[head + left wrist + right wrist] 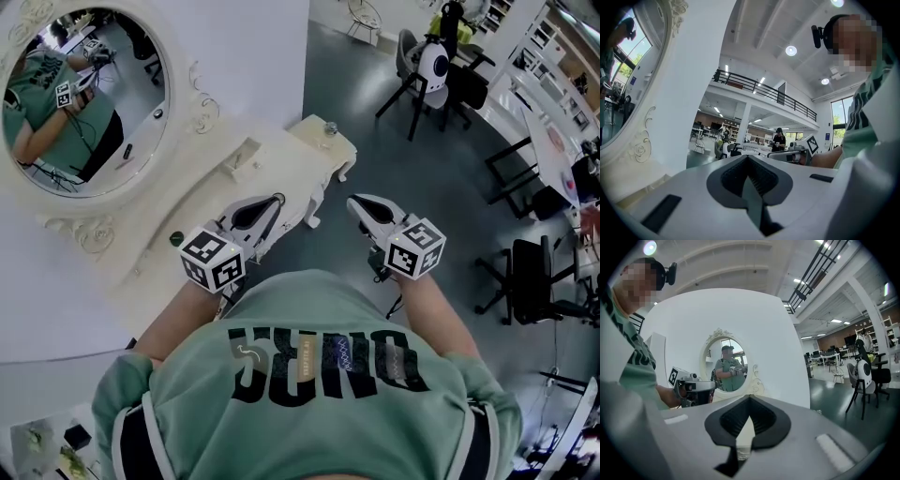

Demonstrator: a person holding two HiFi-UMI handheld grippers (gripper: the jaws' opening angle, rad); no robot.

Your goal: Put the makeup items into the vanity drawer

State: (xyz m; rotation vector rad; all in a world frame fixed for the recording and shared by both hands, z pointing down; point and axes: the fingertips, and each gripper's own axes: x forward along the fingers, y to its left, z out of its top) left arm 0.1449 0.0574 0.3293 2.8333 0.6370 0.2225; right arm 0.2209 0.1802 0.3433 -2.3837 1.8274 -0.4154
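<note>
A cream vanity table (291,164) with an oval mirror (84,94) stands at the left in the head view. On its top sit a small dark round item (175,239) and a small jar (330,128) at the far end. No drawer shows open. My left gripper (272,202) hovers over the vanity's near edge, shut and empty. My right gripper (356,202) hangs over the floor beside the vanity, also shut with nothing in it. The left gripper view shows closed jaws (748,158) pointing out into the room. The right gripper (750,400) faces the mirror (729,364).
A white wall rises behind the vanity. On the dark floor to the right stand a white robot on a tripod stand (431,66), black chairs (525,281) and long desks (553,141). A person (779,139) stands far off in the hall.
</note>
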